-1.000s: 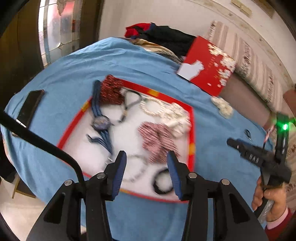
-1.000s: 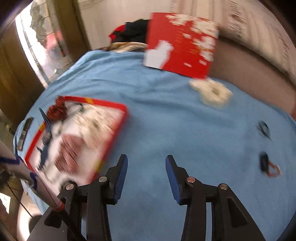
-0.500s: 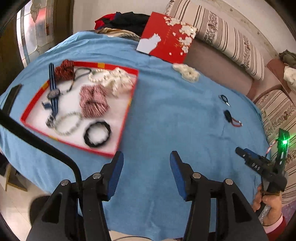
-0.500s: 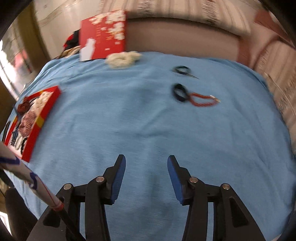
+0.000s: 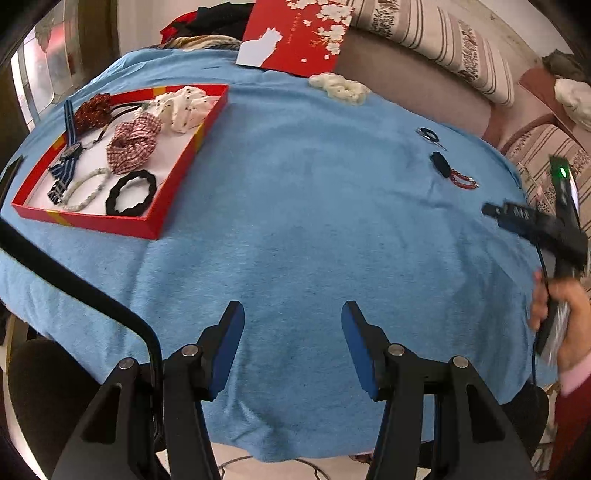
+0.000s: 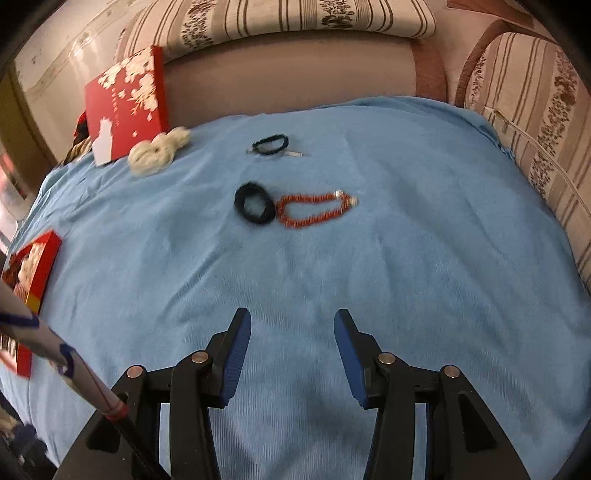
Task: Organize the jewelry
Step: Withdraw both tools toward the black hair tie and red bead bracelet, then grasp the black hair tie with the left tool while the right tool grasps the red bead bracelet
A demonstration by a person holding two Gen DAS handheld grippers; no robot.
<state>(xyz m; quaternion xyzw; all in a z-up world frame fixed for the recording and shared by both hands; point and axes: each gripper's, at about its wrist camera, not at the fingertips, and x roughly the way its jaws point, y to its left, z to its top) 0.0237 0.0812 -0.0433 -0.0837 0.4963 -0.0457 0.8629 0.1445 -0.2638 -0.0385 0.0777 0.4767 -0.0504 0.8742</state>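
A red tray (image 5: 107, 221) at the left of the left wrist view holds a black hair ring (image 5: 131, 194), a checked scrunchie (image 5: 133, 142), a white dotted scrunchie (image 5: 183, 107), a striped-strap watch (image 5: 68, 147) and a braided bracelet (image 5: 86, 188). Loose on the blue cloth lie a black hair ring (image 6: 255, 203), a red bead bracelet (image 6: 314, 210), a thin black hair tie (image 6: 271, 144) and a cream scrunchie (image 6: 159, 149). My left gripper (image 5: 291, 314) is open over bare cloth. My right gripper (image 6: 291, 321) is open, well short of the bracelet.
A red lid with a white cat and blossoms (image 5: 295, 33) leans at the back of the table against a striped sofa (image 6: 295, 22). A person's hand (image 5: 565, 321) holds the right gripper at the right edge. Dark clothes (image 5: 207, 18) are piled at the back left.
Both views have swung right, away from the tray. The tray has slid to the left of the left wrist view. The loose ring and red bracelet now sit mid-frame ahead of the right gripper.
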